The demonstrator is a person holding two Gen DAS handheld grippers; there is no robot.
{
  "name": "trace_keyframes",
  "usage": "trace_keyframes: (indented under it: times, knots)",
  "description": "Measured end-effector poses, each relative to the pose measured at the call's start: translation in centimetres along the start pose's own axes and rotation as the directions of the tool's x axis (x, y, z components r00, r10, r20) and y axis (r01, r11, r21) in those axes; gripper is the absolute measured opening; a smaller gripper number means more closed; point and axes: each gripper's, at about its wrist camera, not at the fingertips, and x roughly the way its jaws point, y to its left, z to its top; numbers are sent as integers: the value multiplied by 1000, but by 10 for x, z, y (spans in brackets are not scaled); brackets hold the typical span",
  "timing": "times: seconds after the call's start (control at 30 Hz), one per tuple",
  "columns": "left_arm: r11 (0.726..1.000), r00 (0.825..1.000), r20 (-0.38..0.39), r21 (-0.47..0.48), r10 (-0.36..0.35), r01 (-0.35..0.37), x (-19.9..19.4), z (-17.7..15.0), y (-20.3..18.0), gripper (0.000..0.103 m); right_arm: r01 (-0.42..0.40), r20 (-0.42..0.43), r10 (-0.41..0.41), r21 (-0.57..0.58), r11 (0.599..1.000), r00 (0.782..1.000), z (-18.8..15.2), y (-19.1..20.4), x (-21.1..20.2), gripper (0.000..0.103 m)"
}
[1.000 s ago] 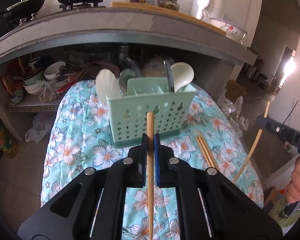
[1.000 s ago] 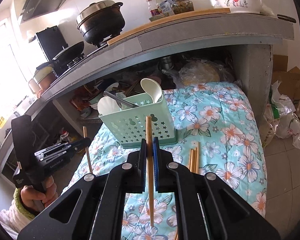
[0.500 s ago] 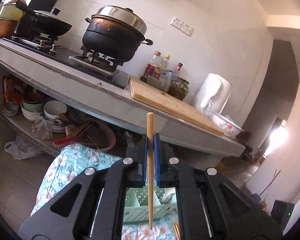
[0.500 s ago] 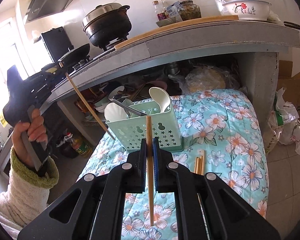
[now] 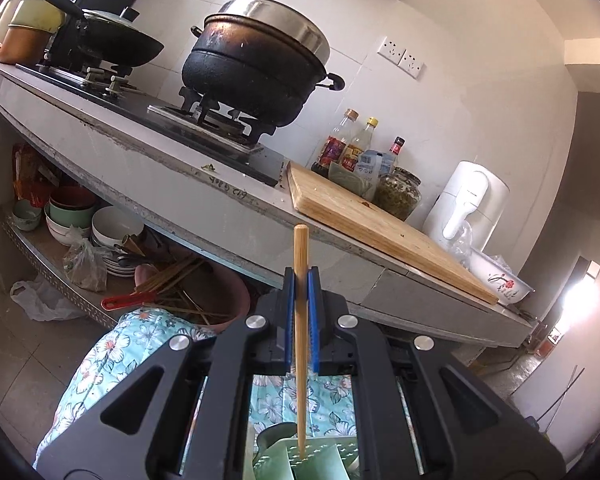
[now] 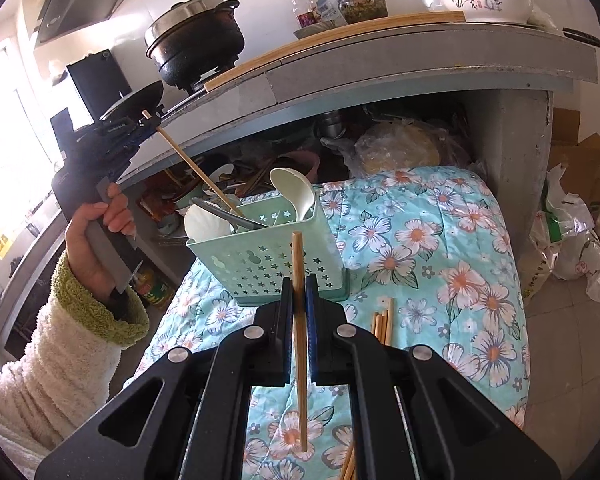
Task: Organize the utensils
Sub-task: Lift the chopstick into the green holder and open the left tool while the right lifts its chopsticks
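Now the left gripper (image 6: pixel 148 122), clamped on a chopstick (image 6: pixel 198 170), has swung up over the basket (image 6: pixel 268 256), tip dipping inside: insertion looks close. The right gripper (image 6: pixel 299 294) pinches another chopstick (image 6: pixel 299 344) just before the basket, waiting.

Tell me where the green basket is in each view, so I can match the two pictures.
Left wrist: the basket peeks out at the bottom centre, between the tongs' arms, under a chopstick.
Right wrist: the basket stands centre, on the floral cloth.
Shared landmark: the black pot on the stove.
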Motion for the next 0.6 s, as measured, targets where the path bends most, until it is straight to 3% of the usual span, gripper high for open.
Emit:
trace_keyframes:
  times: [0.47, 0.5, 0.6]
  knots:
    - [999, 986, -164, 24, -42, 46, 21, -52, 3, 7, 9, 0, -9, 2, 1000, 1000, 7, -1, 0, 6]
    - [998, 984, -175, 26, -45, 50, 20, -55, 4, 9, 7, 7, -7, 1, 1000, 1000, 9, 0, -2, 6]
    - [998, 980, -191, 24, -56, 61, 13, -60, 5, 27, 9, 31, -8, -10, 1000, 999, 16, 4, -9, 6]
